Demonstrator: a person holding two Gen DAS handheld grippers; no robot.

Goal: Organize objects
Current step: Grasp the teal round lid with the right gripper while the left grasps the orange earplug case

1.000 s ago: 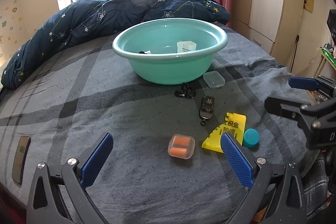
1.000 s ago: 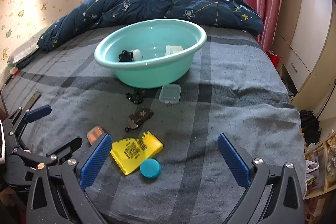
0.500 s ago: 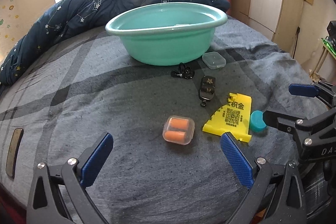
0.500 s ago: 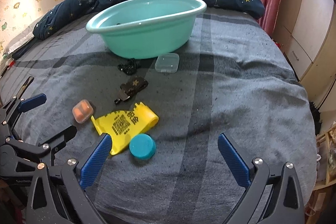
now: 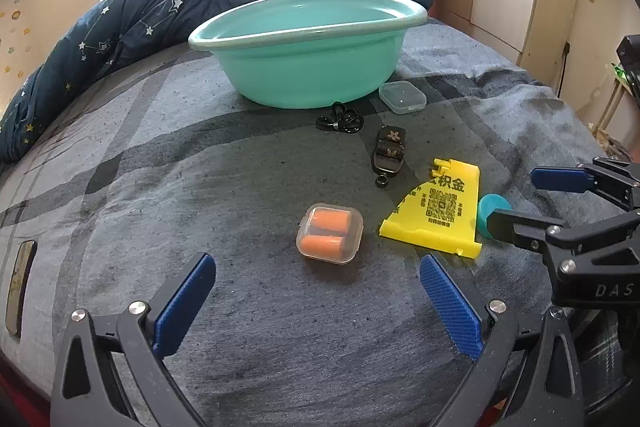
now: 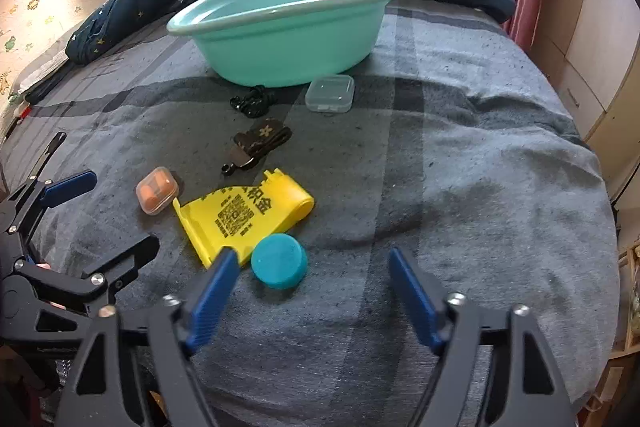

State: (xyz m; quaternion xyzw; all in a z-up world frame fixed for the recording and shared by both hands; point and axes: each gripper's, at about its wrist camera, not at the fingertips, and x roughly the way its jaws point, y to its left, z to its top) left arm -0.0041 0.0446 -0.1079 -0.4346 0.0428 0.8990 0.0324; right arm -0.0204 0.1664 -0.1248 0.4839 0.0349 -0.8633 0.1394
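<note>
Left wrist view: the left gripper [image 5: 316, 301] has its jaws wide apart – nothing is between them.
Earplug box: a small clear box [image 5: 330, 233] with orange plugs lies on the grey blanket [image 5: 200, 187], just past the left gripper's blue pads.
Right gripper: the right gripper [image 6: 312, 297] has just been closing its jaws a bit, but they are not together and hold nothing.
Teal cap: the round cap [image 6: 279, 261] sits just beyond the right gripper's left pad, touching the yellow card [image 6: 240, 215].
Basin: the green basin [image 5: 308, 47] stands farther back on the bed.
Near the basin: a clear box [image 5: 402, 97], a black cord [image 5: 340, 121] and a dark key fob [image 5: 388, 151] – all outside the basin.
</note>
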